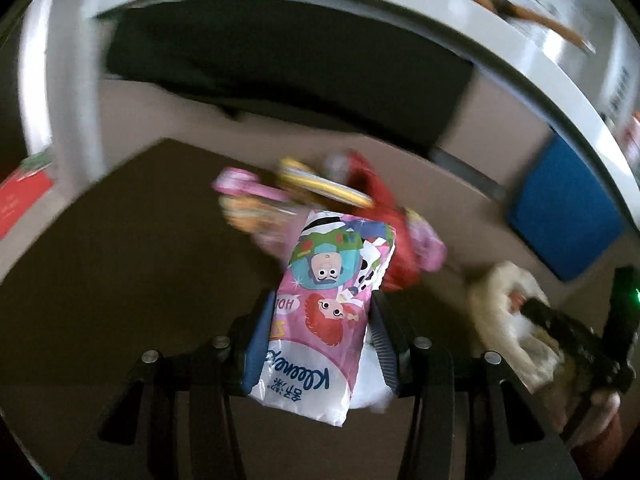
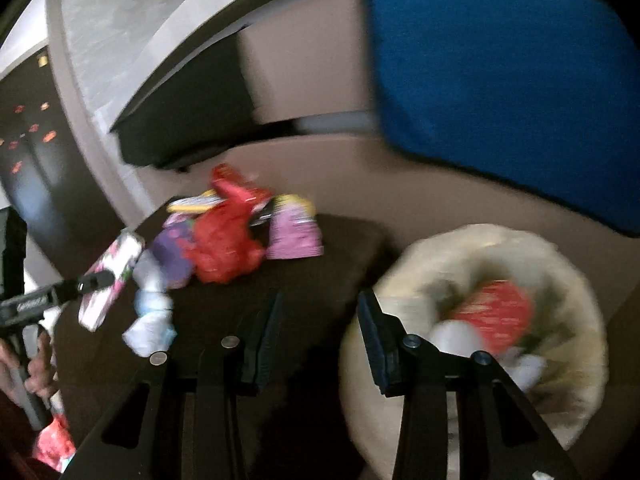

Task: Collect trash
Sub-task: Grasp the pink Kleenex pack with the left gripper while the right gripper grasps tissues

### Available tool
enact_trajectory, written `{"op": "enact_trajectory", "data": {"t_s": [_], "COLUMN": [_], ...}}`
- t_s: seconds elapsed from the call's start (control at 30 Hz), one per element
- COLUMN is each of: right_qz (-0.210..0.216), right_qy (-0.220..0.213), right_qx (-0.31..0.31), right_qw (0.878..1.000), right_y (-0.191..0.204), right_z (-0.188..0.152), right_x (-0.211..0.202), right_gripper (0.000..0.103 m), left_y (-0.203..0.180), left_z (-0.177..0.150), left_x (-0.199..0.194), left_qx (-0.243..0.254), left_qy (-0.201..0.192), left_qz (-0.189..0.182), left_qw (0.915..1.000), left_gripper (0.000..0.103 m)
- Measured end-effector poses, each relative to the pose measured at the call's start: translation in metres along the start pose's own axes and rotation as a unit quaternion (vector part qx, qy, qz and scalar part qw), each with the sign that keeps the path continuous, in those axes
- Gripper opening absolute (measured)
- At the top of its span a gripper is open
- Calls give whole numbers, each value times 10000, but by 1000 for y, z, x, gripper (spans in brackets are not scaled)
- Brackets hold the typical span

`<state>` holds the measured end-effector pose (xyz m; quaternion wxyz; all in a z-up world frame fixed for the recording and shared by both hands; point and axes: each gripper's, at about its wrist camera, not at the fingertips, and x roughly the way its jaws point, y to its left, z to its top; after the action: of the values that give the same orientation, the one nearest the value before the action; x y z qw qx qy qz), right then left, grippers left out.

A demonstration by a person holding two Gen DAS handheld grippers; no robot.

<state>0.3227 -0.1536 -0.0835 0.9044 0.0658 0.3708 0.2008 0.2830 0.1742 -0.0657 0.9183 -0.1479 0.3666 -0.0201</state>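
Left claw [image 1: 320, 344] is clamping the pink tissue pack [image 1: 320, 320] across its width, both pads pressing on it, pack sticking out past the fingertips. In the right wrist view the same pack [image 2: 112, 280] is hanging clear of the dark worktop [image 2: 328, 264], off to that view's left. Something white is showing behind the pack between the fingers; can't tell if it's a second piece or part of the wrapper.

Right claw [image 2: 316, 340] is standing part open with nothing between the fingers, hovering over the worktop edge with the cream-lined trash bin [image 2: 560, 272] just beside it. Bin already has a red wrapper [image 2: 496, 308] and white scraps inside.

Remaining pile is sitting at the far end of the worktop: red crumpled bag [image 2: 228, 244], pink packet [image 2: 296, 236], a purple packet [image 2: 176, 256], yellow-edged wrapper [image 2: 196, 202], plus white crumpled tissue [image 2: 152, 324] nearer the claws.

Step in hand, my read: carrying the pack to the bin. To do it well:
- keep the squeeze steady, since the film wrapper looks slippery and soft
- get the pack fully over the bin mouth before opening, not over the rim
- keep the right claw out of the left one's path; the two are close together here
- let go low so the pack is dropping in rather than bouncing off the liner

Both views are motion-blurred, so fine details in the pile are unclear.
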Motion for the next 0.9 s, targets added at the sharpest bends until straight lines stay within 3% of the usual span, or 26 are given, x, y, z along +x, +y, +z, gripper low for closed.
{"op": "enact_trajectory", "data": {"t_s": [0.2, 0.37, 0.63, 0.83, 0.9], "right_qz": [543, 713, 452, 125, 203], "right_qy": [330, 529, 629, 774, 835], "right_qx": [-588, -891, -661, -490, -461], "right_qw": [9962, 9921, 9948, 9957, 9952], "right_y": [72, 118, 149, 156, 156], "right_z": [-3, -5, -13, -21, -23], "right_x": [37, 60, 98, 127, 132], "right_gripper": [37, 37, 37, 37, 37], "left_y": [54, 78, 94, 103, 103], "left_z": [-3, -12, -23, -30, -32], "left_x": [-23, -36, -46, -44, -43], "left_qx": [-488, -478, -456, -595, -625], "left_qy": [-272, -405, -629, -572, -556], "left_qz": [103, 166, 161, 102, 117], "left_qw": [9984, 9979, 9968, 9965, 9964], "left_gripper": [48, 48, 48, 48, 48]}}
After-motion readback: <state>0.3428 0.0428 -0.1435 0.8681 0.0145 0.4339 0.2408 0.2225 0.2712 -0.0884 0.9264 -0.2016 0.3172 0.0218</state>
